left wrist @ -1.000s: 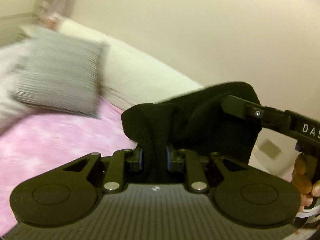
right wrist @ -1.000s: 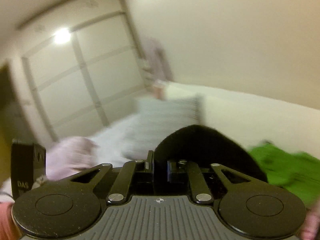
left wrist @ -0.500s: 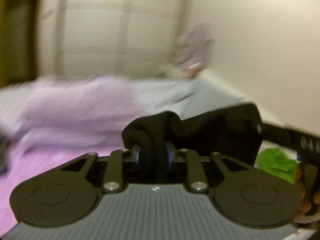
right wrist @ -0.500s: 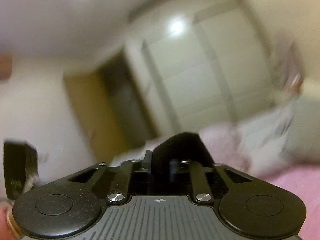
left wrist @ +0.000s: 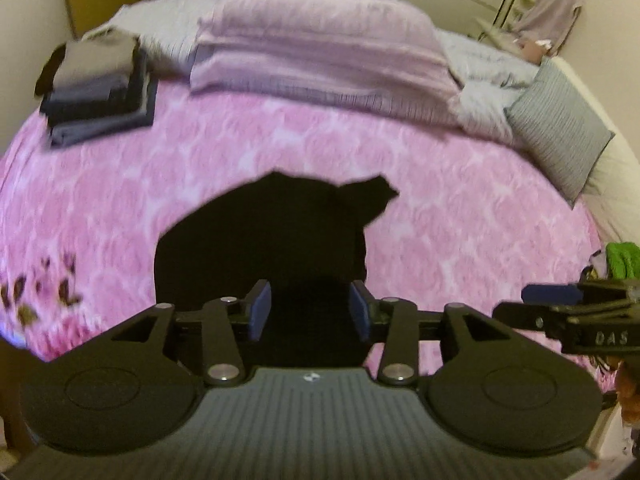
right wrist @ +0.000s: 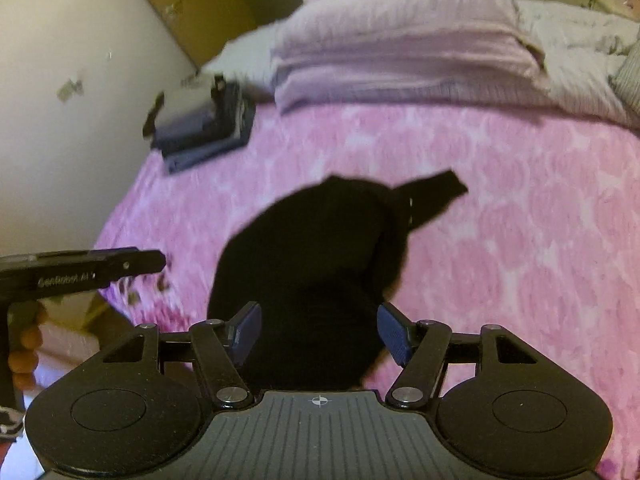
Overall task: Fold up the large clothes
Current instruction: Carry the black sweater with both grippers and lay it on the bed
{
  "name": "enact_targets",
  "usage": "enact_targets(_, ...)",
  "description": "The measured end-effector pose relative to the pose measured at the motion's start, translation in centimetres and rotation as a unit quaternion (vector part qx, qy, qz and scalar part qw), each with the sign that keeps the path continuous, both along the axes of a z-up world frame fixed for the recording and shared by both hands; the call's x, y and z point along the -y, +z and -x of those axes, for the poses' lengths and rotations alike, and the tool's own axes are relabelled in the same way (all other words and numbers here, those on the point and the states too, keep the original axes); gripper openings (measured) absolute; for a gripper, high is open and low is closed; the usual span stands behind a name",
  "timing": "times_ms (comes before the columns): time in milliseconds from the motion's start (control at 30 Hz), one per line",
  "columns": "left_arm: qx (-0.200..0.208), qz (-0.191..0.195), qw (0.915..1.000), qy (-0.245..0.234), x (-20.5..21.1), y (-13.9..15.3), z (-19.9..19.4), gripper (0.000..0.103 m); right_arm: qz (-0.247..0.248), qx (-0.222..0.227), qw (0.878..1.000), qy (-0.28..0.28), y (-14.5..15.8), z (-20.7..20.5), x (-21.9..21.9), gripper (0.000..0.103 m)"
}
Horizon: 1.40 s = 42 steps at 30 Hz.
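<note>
We see a big bed [left wrist: 460, 216] with a pink flowery cover. A folded purple blanket [left wrist: 320, 52] lies at the far end beside a grey striped pillow [left wrist: 560, 136]. Cream walls [right wrist: 60, 80] stand around the bed.

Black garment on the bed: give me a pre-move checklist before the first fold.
1. Left tongs open: ok.
2. Right tongs open: ok.
3. Black garment released onto the pink bedspread: ok.
4. Garment spread flat: not ok, bunched, one flap sticking out.
5. Folded stack clear of the garment: ok.
6. Garment's near edge visible: cannot tell, hidden behind the tongs.
</note>
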<state>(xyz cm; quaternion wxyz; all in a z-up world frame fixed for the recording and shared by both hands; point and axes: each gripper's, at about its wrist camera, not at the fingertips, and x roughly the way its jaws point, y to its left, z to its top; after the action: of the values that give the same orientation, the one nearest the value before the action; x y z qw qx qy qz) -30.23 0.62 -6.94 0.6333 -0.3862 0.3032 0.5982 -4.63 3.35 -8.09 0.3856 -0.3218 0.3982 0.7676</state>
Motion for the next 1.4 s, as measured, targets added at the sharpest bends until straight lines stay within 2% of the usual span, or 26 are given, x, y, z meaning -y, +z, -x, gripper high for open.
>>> enact_targets(167,-0.001,0.030,0.9993,0.021,2.2,-1.6,-1.9,0.044,0.019,0.018,0.999,0.035,-2.6,-0.2,0.6,0.061)
enact_targets(267,-0.010,0.037,0.9986,0.038,3.5,-1.9,-3.1,0.045,0.026,0.022,0.997,0.063,-3.0,-1.0,1.3,0.061)
enact_targets(367,-0.014,0.037,0.9980,0.048,4.8,-2.1,-4.3,0.050,0.031,0.026,0.996,0.073,-3.6,-1.9,1.6,0.061)
enact_targets(667,-0.030,0.052,0.9957,0.071,8.0,-2.8,-6.9,0.052,0.040,0.037,0.992,0.110,-5.1,-3.6,2.9,0.061)
enact_targets(1133,-0.044,0.056,0.9915,0.109,10.2,-2.3,-7.3,0.058,0.033,0.044,0.987,0.148,-5.8,-3.5,3.1,0.061)
enact_targets(1400,-0.046,0.060,0.9913,0.108,9.8,-2.8,-6.2,0.058,0.032,0.043,0.988,0.147,-6.2,-2.4,2.8,0.061)
